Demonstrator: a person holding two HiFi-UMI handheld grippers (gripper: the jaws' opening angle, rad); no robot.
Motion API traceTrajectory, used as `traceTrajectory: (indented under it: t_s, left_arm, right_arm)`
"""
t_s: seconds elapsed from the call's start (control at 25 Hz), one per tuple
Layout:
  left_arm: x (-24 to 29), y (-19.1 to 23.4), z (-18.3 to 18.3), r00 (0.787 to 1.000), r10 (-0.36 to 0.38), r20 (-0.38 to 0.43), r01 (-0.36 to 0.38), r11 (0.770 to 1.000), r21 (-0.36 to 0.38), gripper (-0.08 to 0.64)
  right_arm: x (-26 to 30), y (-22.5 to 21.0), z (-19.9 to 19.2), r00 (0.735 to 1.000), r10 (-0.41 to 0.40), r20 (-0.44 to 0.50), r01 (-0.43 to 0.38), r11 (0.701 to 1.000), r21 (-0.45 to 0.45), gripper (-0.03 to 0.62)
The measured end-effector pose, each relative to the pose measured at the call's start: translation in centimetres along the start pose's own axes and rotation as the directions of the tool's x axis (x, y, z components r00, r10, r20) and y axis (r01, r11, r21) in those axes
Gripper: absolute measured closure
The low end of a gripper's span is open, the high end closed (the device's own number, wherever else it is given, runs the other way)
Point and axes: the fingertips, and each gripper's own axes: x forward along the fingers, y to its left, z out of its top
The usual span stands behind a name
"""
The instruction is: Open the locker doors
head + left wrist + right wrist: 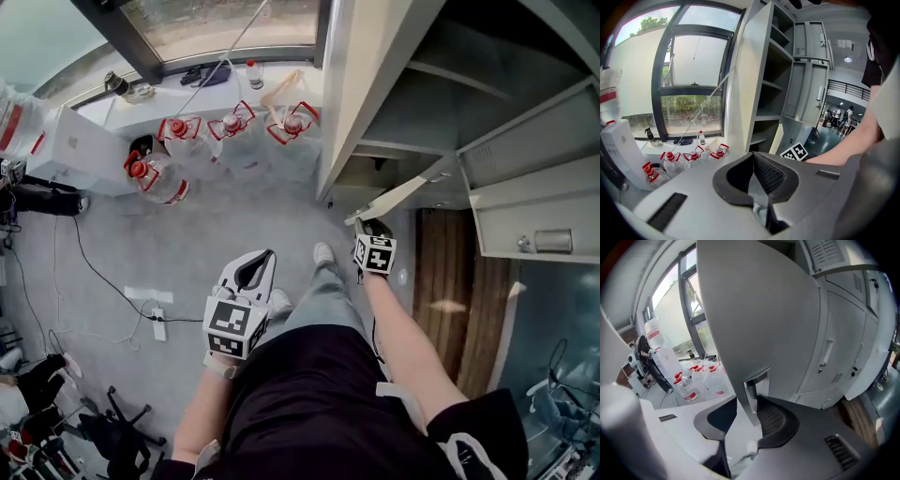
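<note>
No text can be read (red labels on the water bottles (192, 155) are too small).

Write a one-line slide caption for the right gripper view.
The right tongs grip the handle on a grey locker door's edge; water bottles stand beyond.

From the head camera we look steeply down over the person's legs to the floor (187, 244), with the window (225, 28) at the far end. The camera on the left gripper (265, 255) sits behind its jaws and looks towards that window and the lockers (806, 70) on the right. The camera on the right gripper (368, 226) is very near the locker door (759, 310), which fills its middle. All three views share the water bottles (178, 131) under the window.
</note>
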Motion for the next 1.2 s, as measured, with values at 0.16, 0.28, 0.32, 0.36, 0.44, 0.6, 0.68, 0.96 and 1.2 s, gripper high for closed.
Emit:
traceTrajectory:
  t_s: [0.16, 0.28, 0.32, 0.36, 0.44, 0.6, 0.68, 0.96, 1.2]
  left_arm:
    - [-0.8, -1.1, -0.7, 0.999, -0.048, 0.004, 0.048, 0.999, 0.023, 0.541]
    - [-1.3, -2.0, -1.2, 0.997, -0.074, 0.004, 0.074, 0.996, 0.043, 0.541]
    - [-1.6, -2.3, -1.5, 0.997, -0.083, 0.002, 0.083, 0.995, 0.049, 0.541]
    - [-1.9, -2.6, -1.8, 0.996, -0.095, 0.000, 0.095, 0.994, 0.058, 0.541]
    - [-2.6, -3.2, -2.1, 0.994, -0.112, 0.001, 0.112, 0.991, 0.075, 0.541]
    - [-2.9, -4.8, -2.5, 0.989, -0.146, -0.003, 0.146, 0.985, 0.091, 0.541]
    - [-2.7, -6.0, -2.8, 0.986, -0.167, -0.008, 0.167, 0.981, 0.101, 0.541]
    - [-0.8, -9.6, -0.4, 0.987, -0.163, 0.006, 0.162, 0.982, 0.094, 0.541]
    - [1.3, -12.9, 0.0, 0.987, -0.163, 0.000, 0.162, 0.984, 0.077, 0.541]
  right_arm:
    - [-2.1, -1.4, -2.1, 0.999, -0.043, -0.004, 0.043, 0.999, 0.033, 0.448]
    - [-3.3, -2.8, -3.7, 0.997, -0.074, 0.002, 0.073, 0.994, 0.080, 0.471]
    - [-3.6, -3.2, -4.1, 0.997, -0.082, 0.005, 0.081, 0.992, 0.095, 0.476]
    - [-4.1, -3.7, -4.5, 0.996, -0.090, 0.007, 0.089, 0.990, 0.107, 0.479]
    - [-4.9, -4.4, -5.1, 0.995, -0.102, 0.007, 0.101, 0.987, 0.126, 0.480]
    - [-6.4, -6.7, -6.3, 0.990, -0.138, -0.001, 0.137, 0.977, 0.165, 0.480]
    - [-7.0, -7.7, -6.9, 0.989, -0.146, -0.002, 0.144, 0.973, 0.180, 0.480]
    - [-8.9, -10.9, -7.9, 0.990, -0.137, -0.021, 0.138, 0.971, 0.195, 0.482]
    - [-9.7, -13.2, -8.2, 0.994, -0.104, -0.020, 0.106, 0.980, 0.166, 0.480]
